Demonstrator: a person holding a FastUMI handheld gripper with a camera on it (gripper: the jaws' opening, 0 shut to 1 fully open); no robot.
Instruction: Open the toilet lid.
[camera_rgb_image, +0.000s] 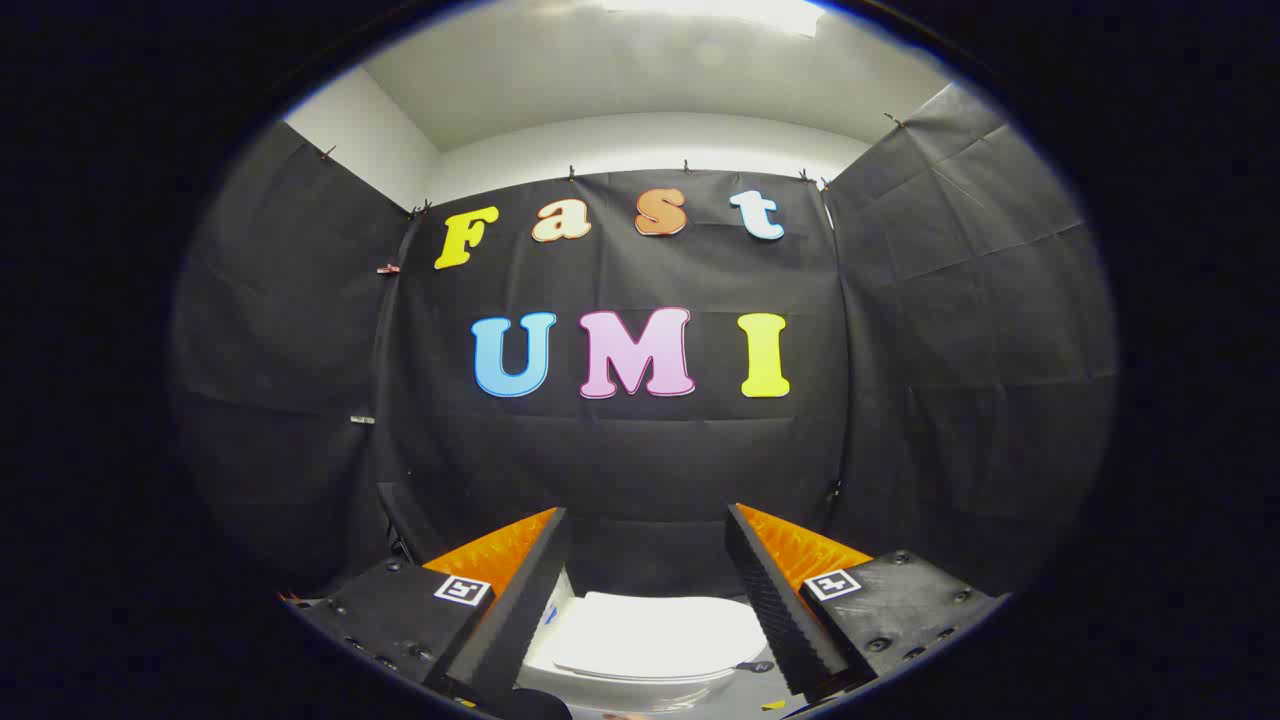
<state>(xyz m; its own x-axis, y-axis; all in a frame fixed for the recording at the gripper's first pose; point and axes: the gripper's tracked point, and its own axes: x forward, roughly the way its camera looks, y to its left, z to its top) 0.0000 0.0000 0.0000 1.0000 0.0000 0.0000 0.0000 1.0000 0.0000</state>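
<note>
Claw (648, 575) wide open, holding nothing, well above the white toilet (640, 665); toilet lid (660, 635) down, seen between the fingers (770, 600).

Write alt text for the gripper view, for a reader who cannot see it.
The gripper hangs open above a white ceramic toilet whose white plastic lid lies closed between and below the fingers, untouched. Black cloth booth walls rise beyond.

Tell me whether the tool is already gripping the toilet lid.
No. The tool stands open with its fingers apart, and the closed white plastic toilet lid lies flat below, between them, untouched.
</note>
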